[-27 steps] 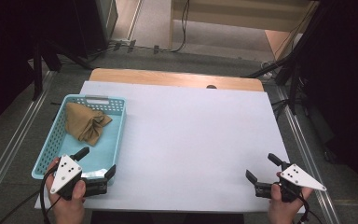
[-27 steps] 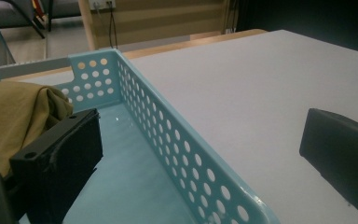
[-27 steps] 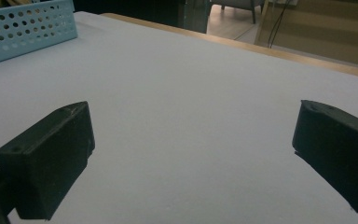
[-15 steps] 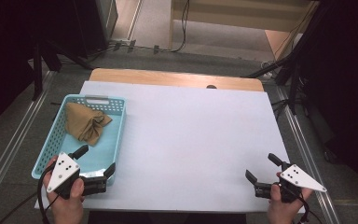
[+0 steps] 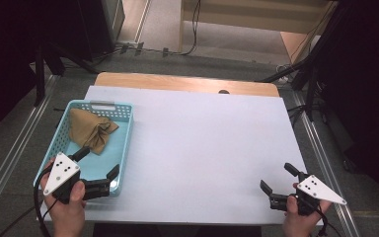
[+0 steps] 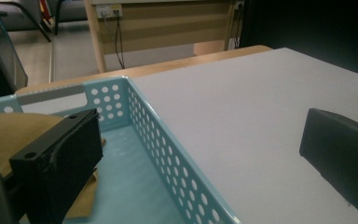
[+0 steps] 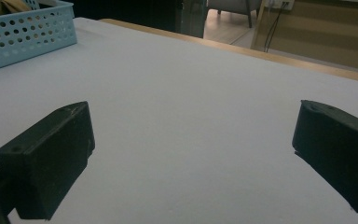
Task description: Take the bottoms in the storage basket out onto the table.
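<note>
Jaws of the left gripper (image 5: 97, 167) are spread wide, straddling the near right wall of the blue basket (image 5: 126, 148), nothing pinched; the brown cloth (image 5: 90, 130) is bunched at the basket's far end. That wall should be cleared before the cloth is approached. Since the earlier frame, this gripper has been carried forward. Right gripper (image 5: 278, 184) is held open, empty, over the white table (image 5: 202, 143).

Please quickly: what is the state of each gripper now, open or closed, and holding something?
Left gripper: open, holding nothing; fingers straddle the wall of the light blue perforated plastic basket.
Right gripper: open, holding nothing, over the white table.
</note>
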Motion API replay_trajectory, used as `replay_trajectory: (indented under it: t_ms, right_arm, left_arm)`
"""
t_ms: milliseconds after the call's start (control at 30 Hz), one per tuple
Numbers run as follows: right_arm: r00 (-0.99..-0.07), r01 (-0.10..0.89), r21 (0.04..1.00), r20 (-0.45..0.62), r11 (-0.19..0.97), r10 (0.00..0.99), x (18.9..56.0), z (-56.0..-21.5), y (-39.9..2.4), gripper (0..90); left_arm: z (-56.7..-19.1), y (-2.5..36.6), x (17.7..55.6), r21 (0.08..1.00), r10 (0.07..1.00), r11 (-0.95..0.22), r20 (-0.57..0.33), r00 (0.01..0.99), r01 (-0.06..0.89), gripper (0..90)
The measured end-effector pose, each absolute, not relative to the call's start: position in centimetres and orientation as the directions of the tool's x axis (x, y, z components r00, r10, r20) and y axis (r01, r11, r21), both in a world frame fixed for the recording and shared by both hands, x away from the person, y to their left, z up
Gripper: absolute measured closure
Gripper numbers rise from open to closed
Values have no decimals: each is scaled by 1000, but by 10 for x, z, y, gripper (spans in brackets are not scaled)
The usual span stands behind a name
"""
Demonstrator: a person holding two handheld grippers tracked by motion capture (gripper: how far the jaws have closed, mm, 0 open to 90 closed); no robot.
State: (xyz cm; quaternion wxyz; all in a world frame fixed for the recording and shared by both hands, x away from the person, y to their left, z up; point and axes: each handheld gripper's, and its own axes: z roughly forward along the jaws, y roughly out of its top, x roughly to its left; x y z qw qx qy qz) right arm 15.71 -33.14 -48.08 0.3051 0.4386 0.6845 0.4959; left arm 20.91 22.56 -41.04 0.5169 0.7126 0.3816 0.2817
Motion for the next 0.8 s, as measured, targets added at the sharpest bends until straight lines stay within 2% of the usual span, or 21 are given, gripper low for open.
replay_trajectory:
  t_ms: [800]
  right_arm:
    - [-420,304,946,24,115,907,158,-484,-329,0]
  left_arm:
    - [-354,234,242,958,849,-207,74,524,200,0]
